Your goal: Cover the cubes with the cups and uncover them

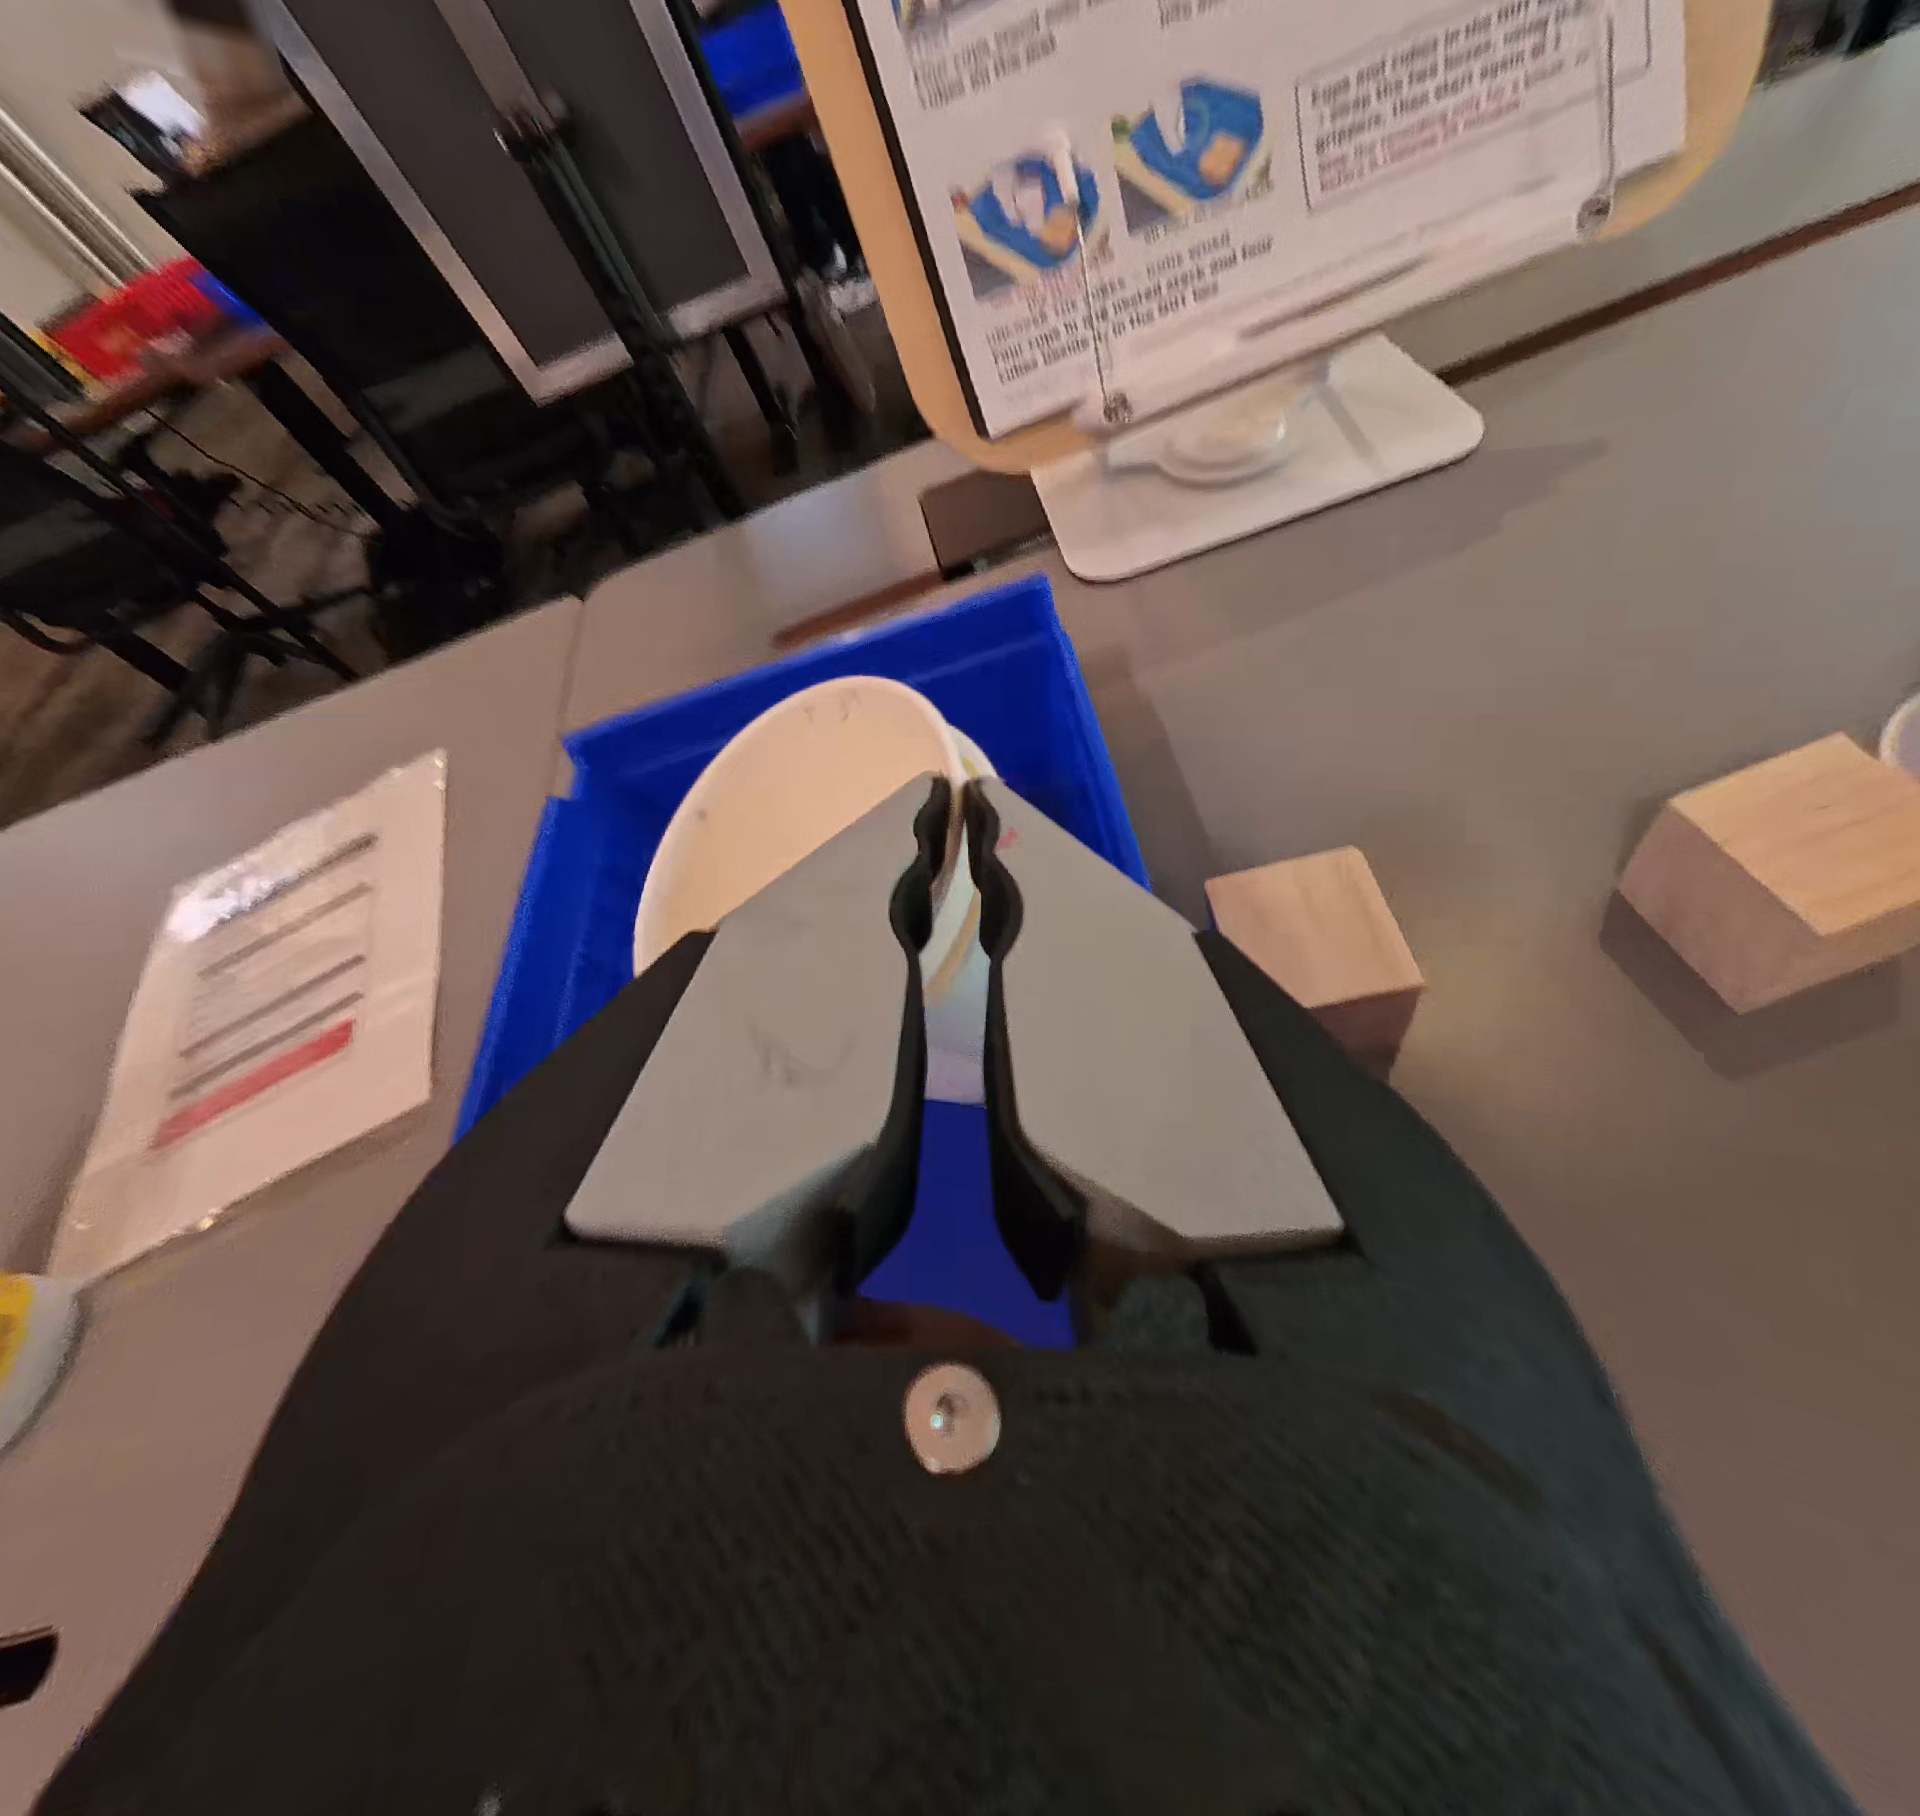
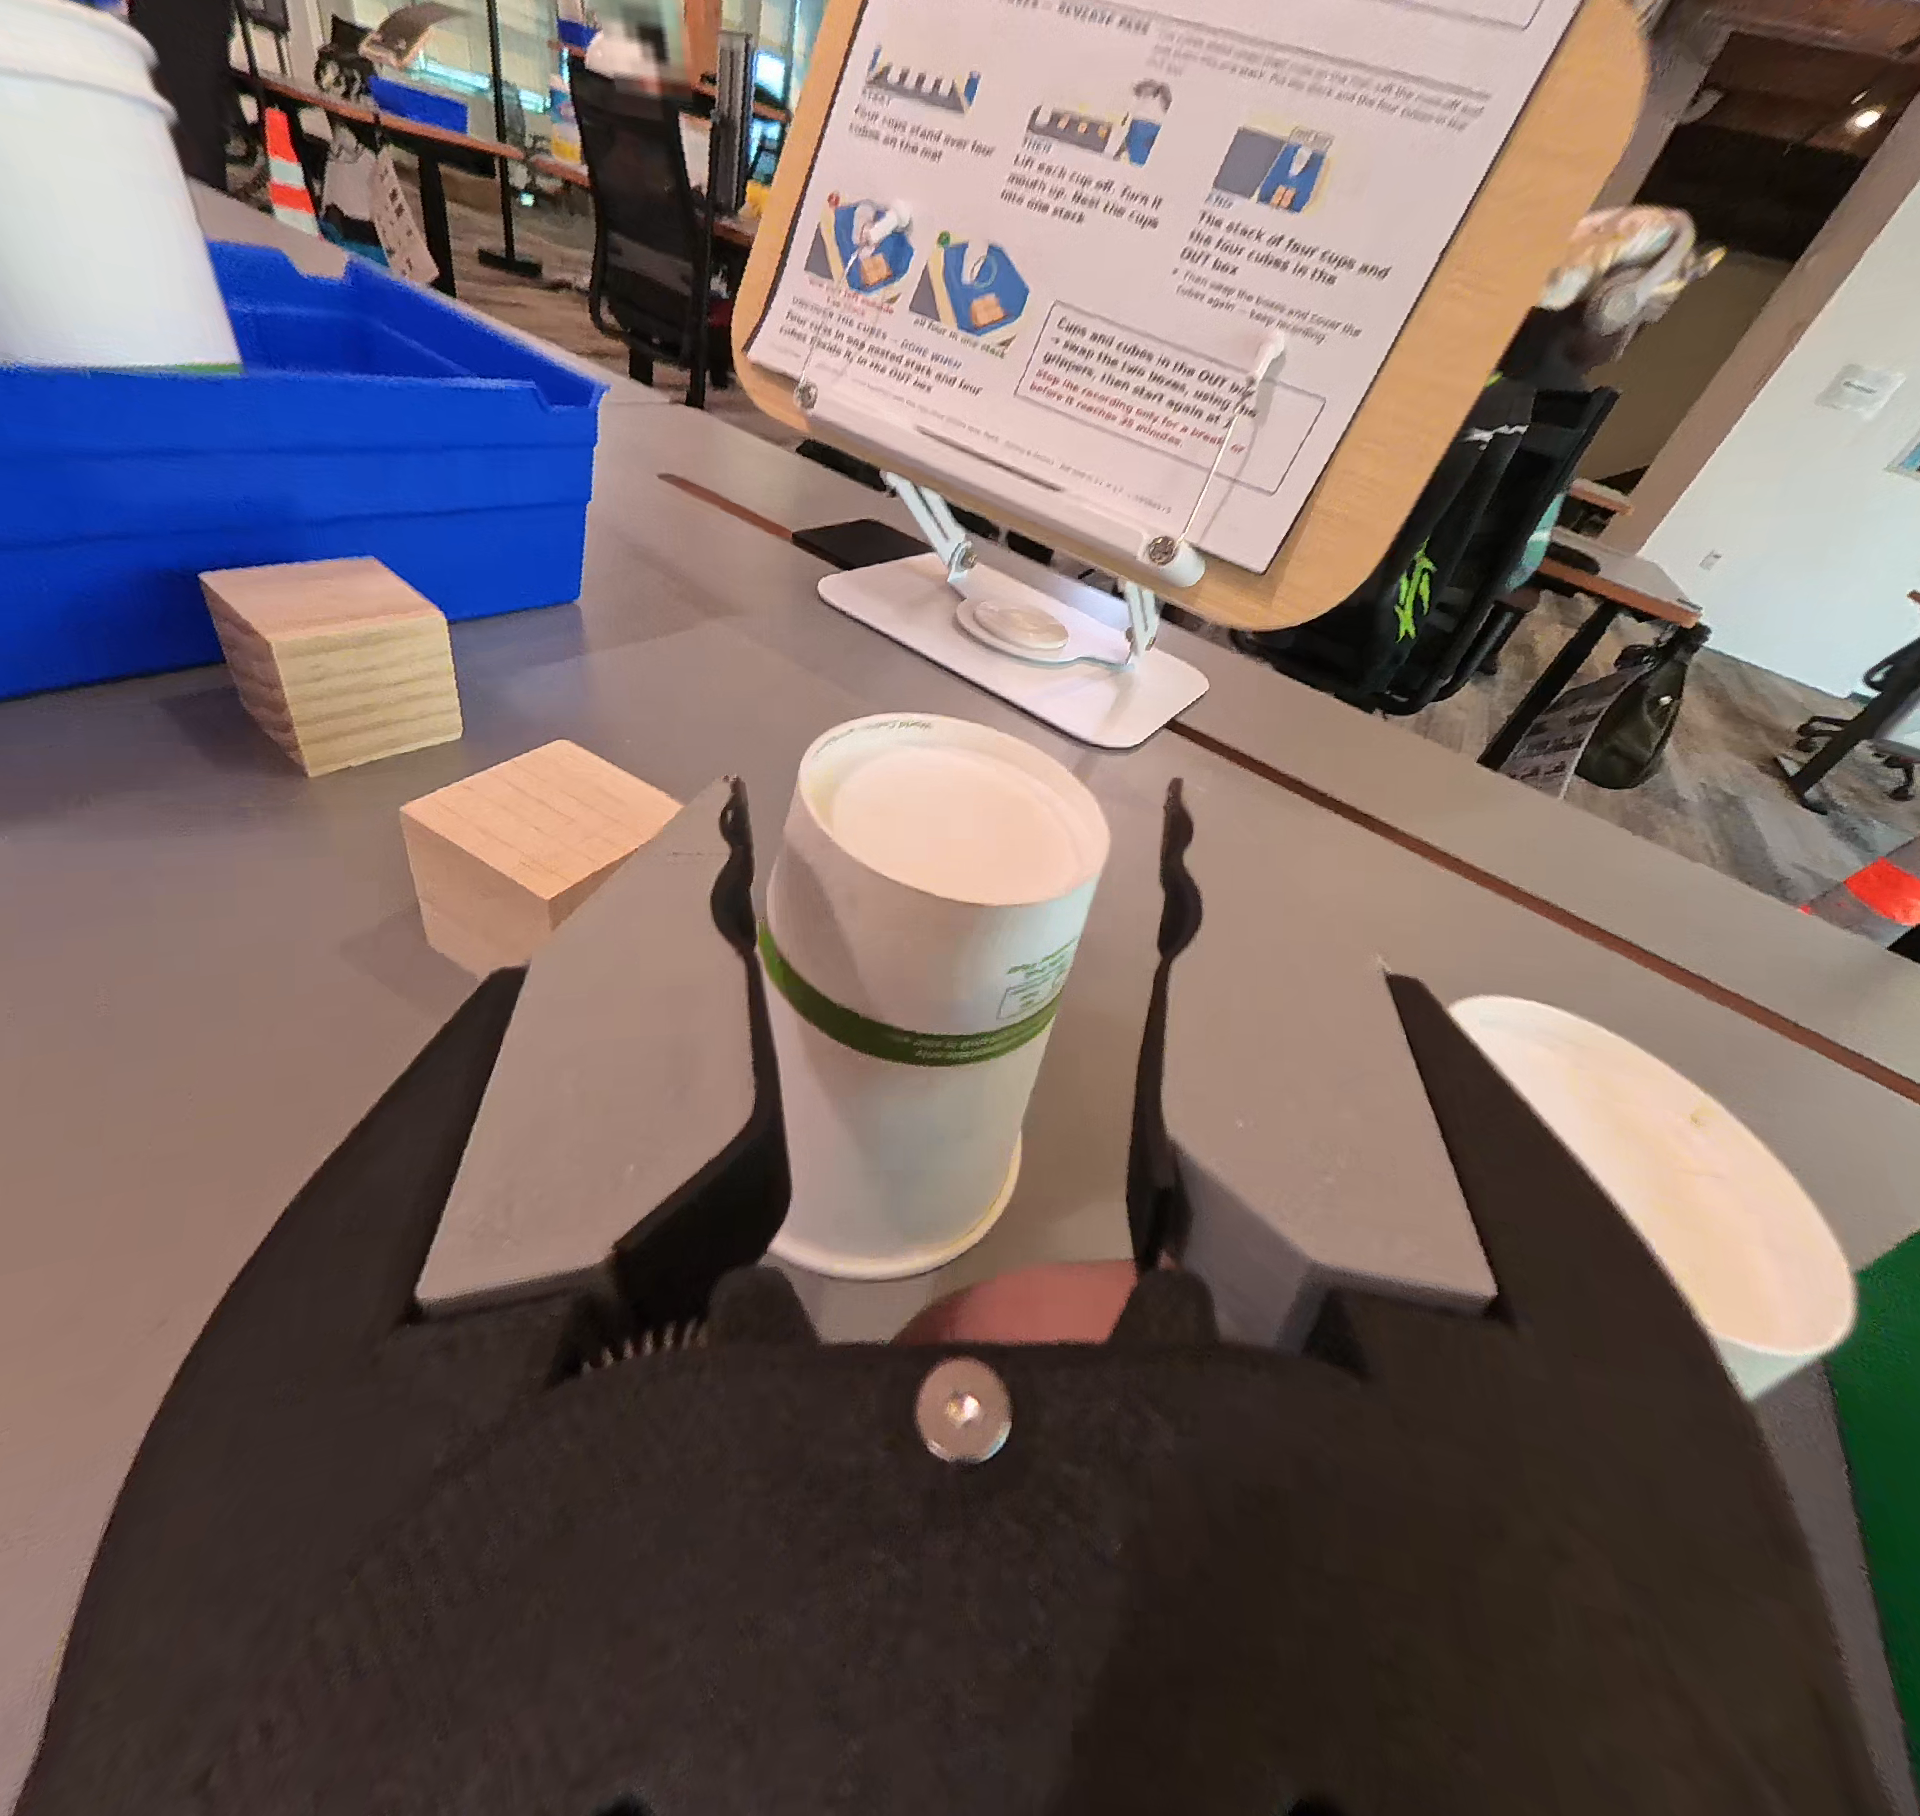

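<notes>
Pinching the wall of a white paper cup [image 1: 800, 810] over the blue bin [image 1: 623, 831], the left gripper [image 1: 958, 800] has its jaws closed on the rim. The right gripper [image 2: 951, 810] stands wide open around an inverted white cup [image 2: 925, 987] on the grey table [image 2: 208, 1039], right pad clear of it. Two wooden cubes [image 2: 332, 665] [image 2: 520, 852] sit uncovered beside the bin.

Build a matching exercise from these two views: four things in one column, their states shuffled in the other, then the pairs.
1. Left gripper
2. Right gripper
3. White paper cup with green band
4. Blue plastic bin

A. Upside down on the grey table
B. Jaws wide open
C. Closed on a white cup's rim
D. Under the held cup

Pairs: 1-C, 2-B, 3-A, 4-D
</notes>
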Available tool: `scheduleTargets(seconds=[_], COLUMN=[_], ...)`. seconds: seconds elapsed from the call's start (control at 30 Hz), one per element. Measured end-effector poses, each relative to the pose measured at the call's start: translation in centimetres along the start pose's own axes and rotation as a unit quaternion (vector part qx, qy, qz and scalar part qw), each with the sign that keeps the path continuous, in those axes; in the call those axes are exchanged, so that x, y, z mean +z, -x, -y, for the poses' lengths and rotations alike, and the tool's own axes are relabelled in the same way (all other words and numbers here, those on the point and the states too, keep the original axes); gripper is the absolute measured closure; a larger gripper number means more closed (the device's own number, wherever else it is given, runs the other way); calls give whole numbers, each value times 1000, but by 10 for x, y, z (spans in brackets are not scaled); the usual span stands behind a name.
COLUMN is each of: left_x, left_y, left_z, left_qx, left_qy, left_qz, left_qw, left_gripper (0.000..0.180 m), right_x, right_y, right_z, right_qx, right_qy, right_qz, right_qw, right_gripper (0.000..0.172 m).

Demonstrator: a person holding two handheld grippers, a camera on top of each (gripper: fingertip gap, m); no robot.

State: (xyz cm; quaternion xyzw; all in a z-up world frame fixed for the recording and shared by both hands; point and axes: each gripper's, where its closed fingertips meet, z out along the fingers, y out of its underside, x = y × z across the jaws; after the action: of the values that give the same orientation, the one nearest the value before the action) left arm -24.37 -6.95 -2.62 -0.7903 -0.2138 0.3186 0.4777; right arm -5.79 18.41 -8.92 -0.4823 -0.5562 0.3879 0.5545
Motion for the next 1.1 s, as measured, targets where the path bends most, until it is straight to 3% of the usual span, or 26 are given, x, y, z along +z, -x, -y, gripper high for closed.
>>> scheduleTargets(seconds=[0.2,0.3,0.37,0.53,0.63,0.7,0.77,0.87,1.03,1.1], left_x=[-43,-39,-35,-67,-88,-106,-129,-152,-139,-131], left_y=[-6,6,7,-16,-56,-94,-137,-196,-254,-272], left_z=[65,66,62,94,118,133,144,145,119,106], left_qx=[42,94,88,96,81,52,18,-50,-130,-142], left_qy=[-103,-87,-80,-166,-223,-275,-339,-400,-405,-388], left_qz=[29,76,76,74,15,-54,-139,-257,-319,-359], left_qw=[993,989,990,979,971,959,930,878,847,837], left_gripper=[179,179,179,179,179,179,179,179,179,179], right_x=[-21,-23,-22,-30,-45,-65,-82,-94,-91,-82], right_y=[-11,-10,-8,23,76,114,135,140,94,65], right_z=[36,38,36,50,54,56,61,69,95,99], right_qx=[37,45,42,64,104,149,183,218,342,399], right_qy=[-93,-98,-93,-127,-117,-95,-85,-96,-154,-178], right_qz=[-1,5,11,104,278,411,488,527,509,478], right_qw=[995,994,995,984,948,894,849,816,775,762], right_gripper=[98,100,99,101,111,105,99,90,75,76])
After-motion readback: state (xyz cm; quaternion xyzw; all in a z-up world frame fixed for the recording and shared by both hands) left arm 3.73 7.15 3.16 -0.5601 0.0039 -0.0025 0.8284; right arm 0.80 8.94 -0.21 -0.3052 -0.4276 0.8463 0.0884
